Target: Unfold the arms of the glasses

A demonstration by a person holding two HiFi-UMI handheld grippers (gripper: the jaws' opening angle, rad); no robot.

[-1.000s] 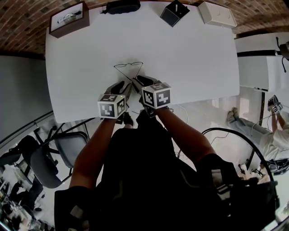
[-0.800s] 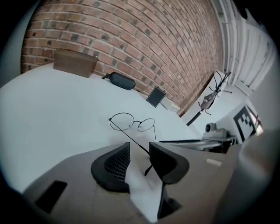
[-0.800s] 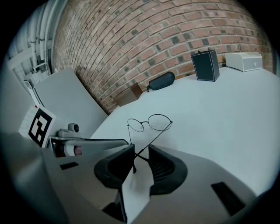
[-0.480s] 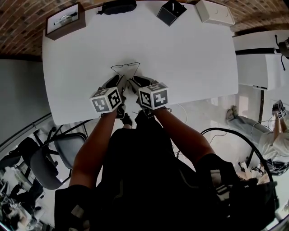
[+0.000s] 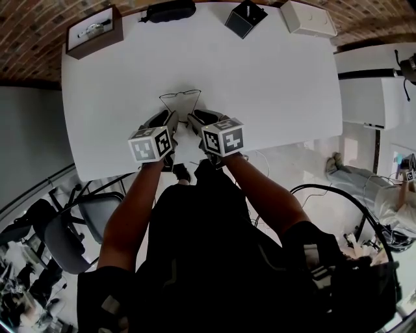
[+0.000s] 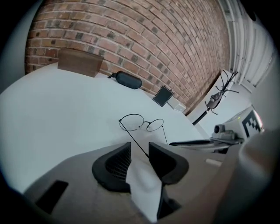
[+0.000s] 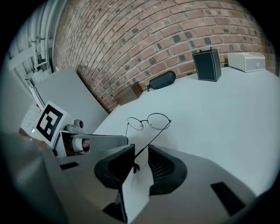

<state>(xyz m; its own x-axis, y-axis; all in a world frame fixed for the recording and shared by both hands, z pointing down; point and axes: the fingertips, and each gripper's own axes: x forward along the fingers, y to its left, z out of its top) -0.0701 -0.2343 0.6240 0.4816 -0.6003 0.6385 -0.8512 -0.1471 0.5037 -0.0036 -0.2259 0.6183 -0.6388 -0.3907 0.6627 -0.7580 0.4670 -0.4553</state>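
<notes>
The left gripper (image 6: pixel 140 148) had its jaws spread and easing shut. One thin arm (image 6: pixel 133 138) of the glasses (image 5: pixel 181 97) ran down into the gap. The pads were not pressing on the wire, though its tip lay close against the right-hand pad; whether it touched I could not tell. Beside it, the right gripper (image 7: pixel 141 152) stood spread too. The other arm (image 7: pixel 152 139) slanted into its gap and ended in a curled tip near the left-hand pad, with bare table showing between the pads. The two grippers sat close together, side by side, both angled down near the front edge of the white table (image 5: pixel 279 84).

The glasses, round and wire-rimmed, lay on the table just beyond the jaws. Their lenses were on the far side, and both arms were swung open, pointing back toward the person. Well beyond them, along the far edge by the brick wall (image 6: pixel 131 35), stood a brown box (image 5: pixel 96 27), a black case (image 5: pixel 170 10), a black box (image 5: pixel 247 17) and a white box (image 5: pixel 312 18). A chair (image 5: pixel 84 224) stood by the table's near left corner.
</notes>
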